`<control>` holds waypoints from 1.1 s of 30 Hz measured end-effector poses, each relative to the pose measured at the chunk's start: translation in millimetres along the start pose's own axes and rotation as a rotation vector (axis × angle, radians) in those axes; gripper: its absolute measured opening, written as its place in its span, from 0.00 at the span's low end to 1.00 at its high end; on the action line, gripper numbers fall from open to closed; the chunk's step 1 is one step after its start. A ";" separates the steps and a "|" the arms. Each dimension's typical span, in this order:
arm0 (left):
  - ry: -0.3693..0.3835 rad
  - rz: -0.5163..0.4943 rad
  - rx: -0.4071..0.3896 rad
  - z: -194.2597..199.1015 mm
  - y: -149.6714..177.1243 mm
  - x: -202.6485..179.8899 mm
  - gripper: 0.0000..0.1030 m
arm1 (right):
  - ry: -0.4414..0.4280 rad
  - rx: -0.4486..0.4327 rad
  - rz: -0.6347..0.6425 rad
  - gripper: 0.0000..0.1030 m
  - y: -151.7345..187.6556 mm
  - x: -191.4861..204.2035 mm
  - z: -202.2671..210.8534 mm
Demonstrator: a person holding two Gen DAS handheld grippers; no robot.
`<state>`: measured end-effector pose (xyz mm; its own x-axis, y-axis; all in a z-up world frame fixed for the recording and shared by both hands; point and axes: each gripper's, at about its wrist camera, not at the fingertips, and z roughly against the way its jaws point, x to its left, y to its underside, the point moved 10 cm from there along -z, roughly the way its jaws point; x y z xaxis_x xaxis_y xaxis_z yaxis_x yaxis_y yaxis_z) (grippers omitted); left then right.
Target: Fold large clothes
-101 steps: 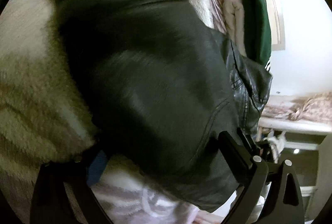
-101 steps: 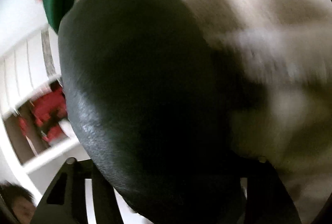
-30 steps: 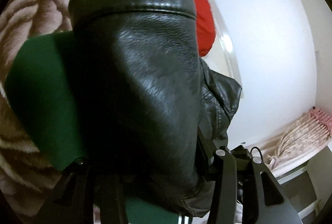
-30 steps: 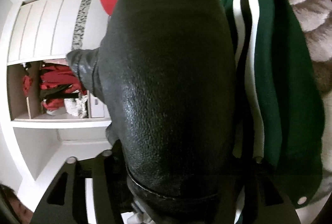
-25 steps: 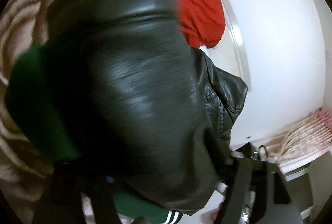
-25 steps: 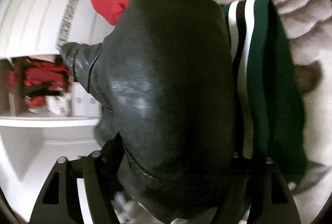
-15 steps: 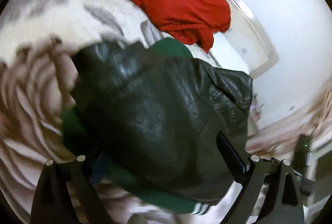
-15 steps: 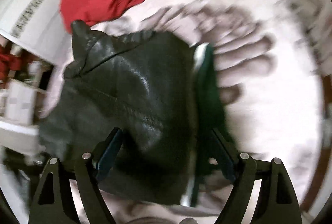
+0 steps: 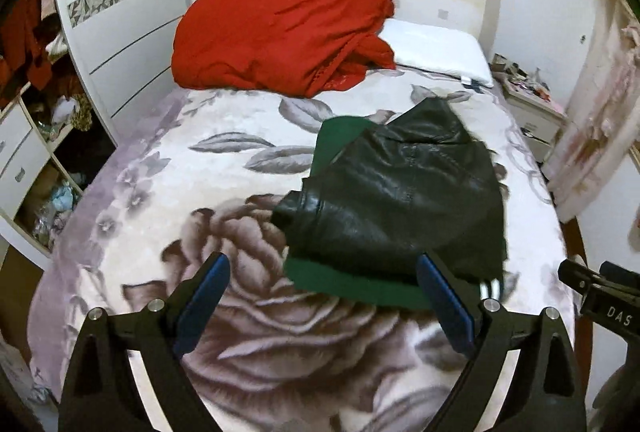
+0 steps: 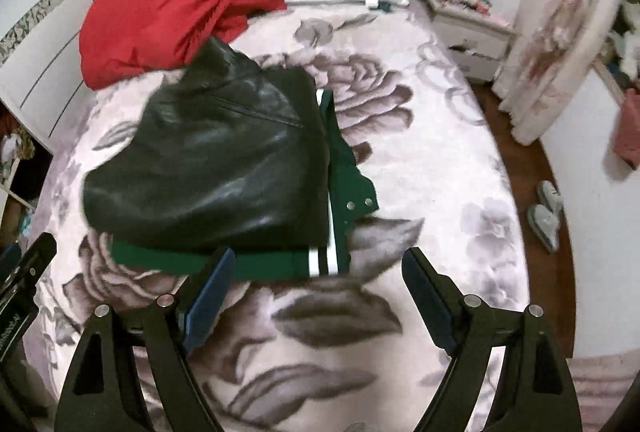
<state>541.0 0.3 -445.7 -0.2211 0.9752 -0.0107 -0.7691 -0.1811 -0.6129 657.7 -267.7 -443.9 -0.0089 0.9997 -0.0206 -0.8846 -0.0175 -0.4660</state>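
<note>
Left wrist view: your left gripper (image 9: 320, 302) and right gripper (image 10: 316, 296) have let go, both spread empty above the bed (image 9: 168, 199). Folded black jacket (image 9: 400, 199) now lies ahead, stacked on the green garment (image 9: 352, 282); this piece looks done.

- Lighting: even indoor light, moderately bright; the white walls and the pillow (image 9: 436, 49) read near overexposed.
- Glare: soft sheen on the black leather jacket (image 9: 404, 199).
- Shadows: faint, dark only in the open wardrobe (image 9: 36, 135) at the left.
- Blur: slight motion smear on the floral blanket (image 10: 420, 167) and the jacket's edges.
- Distortion: strong fisheye curvature, black vignette in all corners.
</note>
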 end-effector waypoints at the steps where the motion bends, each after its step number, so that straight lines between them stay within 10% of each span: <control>1: 0.003 -0.007 -0.005 9.3 -1.4 1.7 0.93 | 0.016 -0.017 0.001 0.84 3.5 0.5 23.8; 19: 0.140 -0.134 -0.072 266.2 1.8 33.6 0.93 | 0.159 -0.277 -0.075 0.84 101.6 23.3 404.0; 33: 0.131 -0.123 -0.163 354.8 21.6 45.1 0.93 | 0.138 -0.403 -0.060 0.87 146.8 31.6 549.0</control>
<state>301.7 -4.9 -179.2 -0.0442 0.9987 -0.0238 -0.6760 -0.0474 -0.7354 271.6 -231.0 -27.4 0.1238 0.9884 -0.0879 -0.6287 0.0096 -0.7776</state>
